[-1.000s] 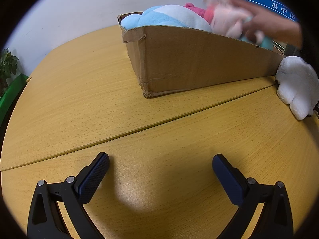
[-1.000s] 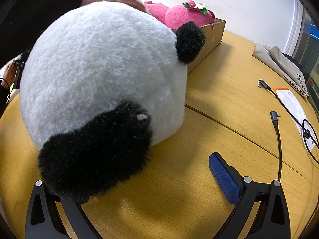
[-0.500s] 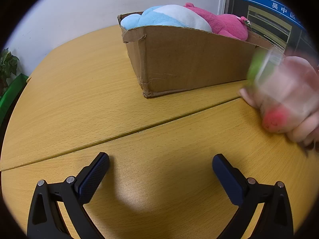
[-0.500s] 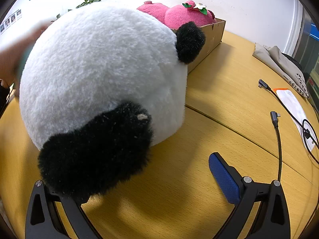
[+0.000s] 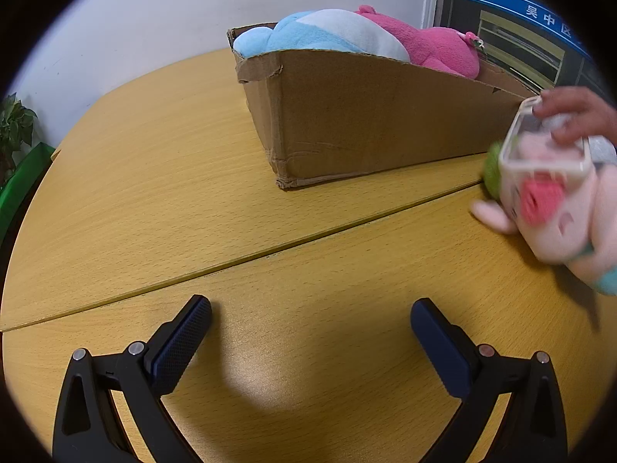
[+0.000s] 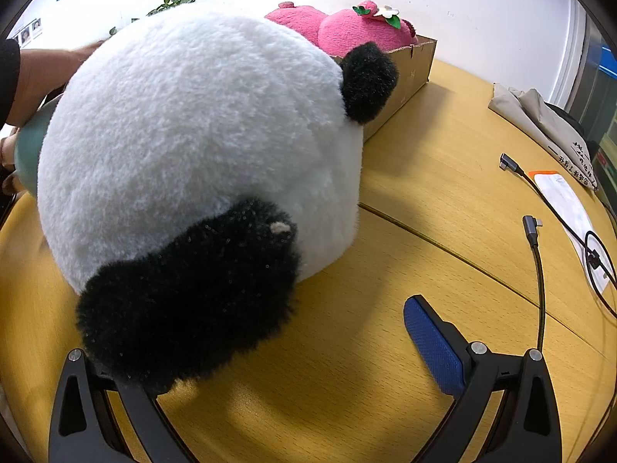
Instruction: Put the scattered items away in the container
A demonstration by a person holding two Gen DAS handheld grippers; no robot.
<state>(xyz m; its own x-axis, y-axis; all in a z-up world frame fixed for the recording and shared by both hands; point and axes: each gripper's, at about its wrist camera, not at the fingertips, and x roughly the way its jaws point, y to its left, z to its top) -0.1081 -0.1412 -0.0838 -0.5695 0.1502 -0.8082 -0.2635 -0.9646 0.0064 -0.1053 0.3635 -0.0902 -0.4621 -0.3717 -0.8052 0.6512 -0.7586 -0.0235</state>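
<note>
Setup/early stage, judged from the layout: nothing gripped yet, items lie loose on the desk [image 5: 162,177]. Left gripper [image 5: 310,332] spread wide, empty, low over bare desk at near centre. Right gripper [image 6: 270,347]: right finger clear and well out; left finger hidden behind the panda's black patch, so jaws look spread, pinching nothing that shows.

Container: cardboard box [image 5: 378,119], far centre in left view, already holding a blue-white plush [image 5: 320,32] and a pink plush [image 5: 435,48]. In right view the box sits far, behind the big panda plush [image 6: 193,127].

Loose items: panda plush on the desk just beside the box's near side, right in front of the right gripper. At the right edge of left view, a bare hand [image 5: 574,115] rests on a small clear box [image 5: 540,142] on top of a pale pink plush [image 5: 567,223] with a green bit beside; blurred, detail unclear.

Next move, my guess: right gripper closes on the panda's fur and lifts it over the box wall; bulky and soft, likely to sag, and the box looks nearly full.

Surface: yellow wood-grain desk with a seam across. Right side: cables [image 6: 536,239], paper [image 6: 567,200], folded grey fabric [image 6: 540,115]. Room: white wall, plant [image 5: 15,127] at left, blue sign at far right.
</note>
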